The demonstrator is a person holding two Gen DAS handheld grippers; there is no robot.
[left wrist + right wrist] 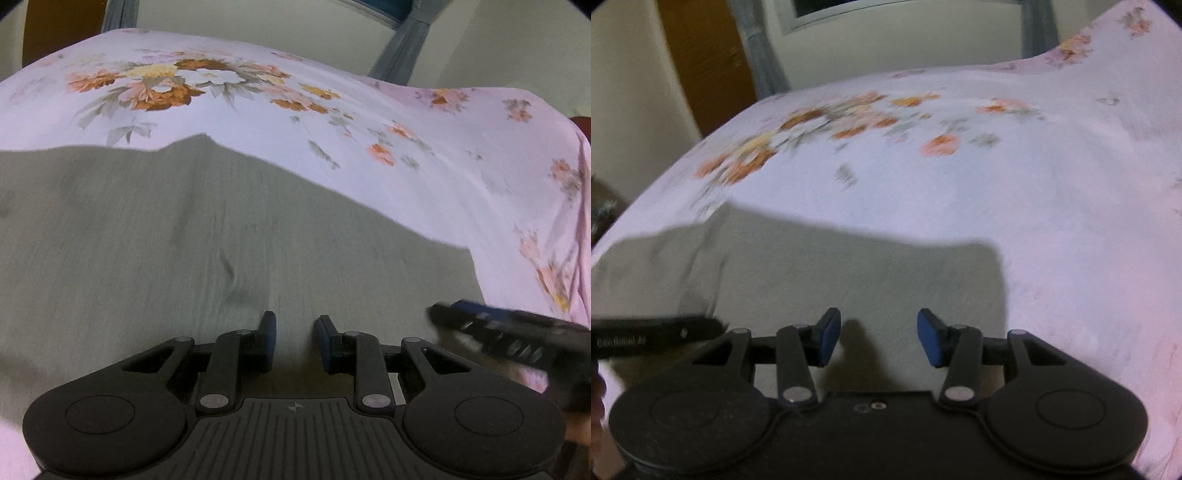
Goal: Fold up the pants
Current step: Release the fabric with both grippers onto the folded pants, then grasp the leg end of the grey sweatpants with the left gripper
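Note:
Grey-green pants (207, 229) lie flat on a bed with a pink floral sheet (332, 122). My left gripper (294, 332) is open and empty, just above the near part of the pants. The right gripper's body shows at the right edge of the left wrist view (509, 332). In the right wrist view the pants (849, 266) spread ahead and to the left. My right gripper (879, 332) is open and empty over the pants' near edge. The left gripper's body (653, 336) crosses the left edge of that view.
The floral sheet (1052, 206) covers the bed beyond and to the right of the pants. A wooden door (705, 62), grey curtains (764, 55) and a window (886, 11) stand behind the bed. The bed's far edge (258, 40) drops off.

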